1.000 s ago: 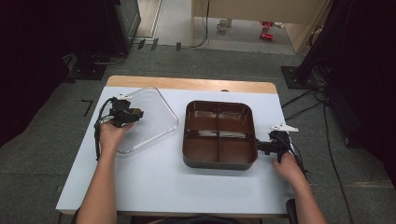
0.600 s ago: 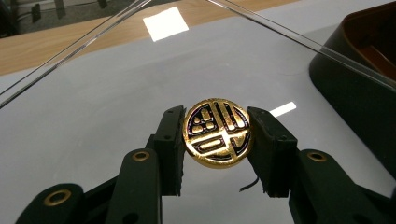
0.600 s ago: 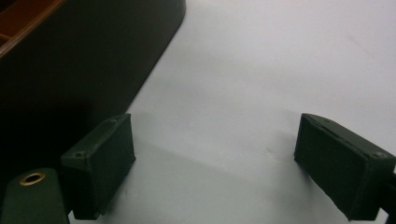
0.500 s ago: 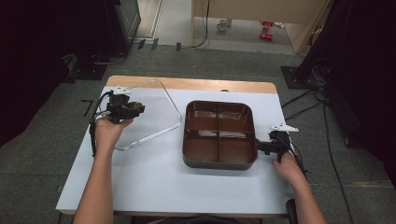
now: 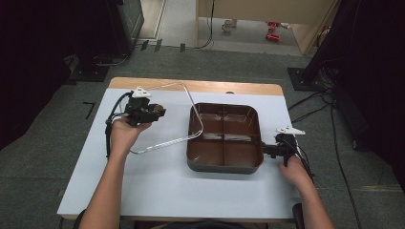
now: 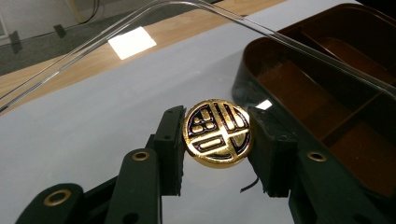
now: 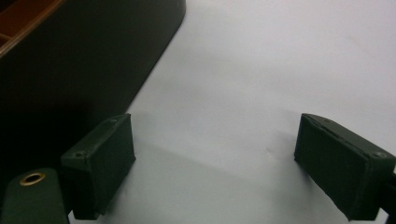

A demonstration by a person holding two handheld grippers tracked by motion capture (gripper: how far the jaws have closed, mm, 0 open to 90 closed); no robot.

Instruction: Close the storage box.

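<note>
A clear plastic lid (image 5: 172, 121) hangs tilted above the table, its right edge over the left side of the brown compartment tray (image 5: 224, 168). My left gripper (image 5: 159, 112) is shut on the lid's round gold knob (image 6: 218, 133), which sits squeezed between both jaws. In the left gripper view the tray (image 6: 243, 88) shows through the lid, with its dividers and nothing in them. My right gripper (image 5: 265, 150) rests low on the table by the tray's right wall (image 7: 70, 60). It is open (image 7: 215, 163), with only bare tabletop between its pads.
The white table (image 5: 143, 191) has a wooden strip (image 5: 215, 87) along its far edge. Beyond the table lie grey floor, cables and dark equipment stands. A person's forearms come in from the near edge.
My left gripper has lifted the lid off the table's left side, tilted it and carried it right, over the tray's left edge. The right gripper has stayed still.
</note>
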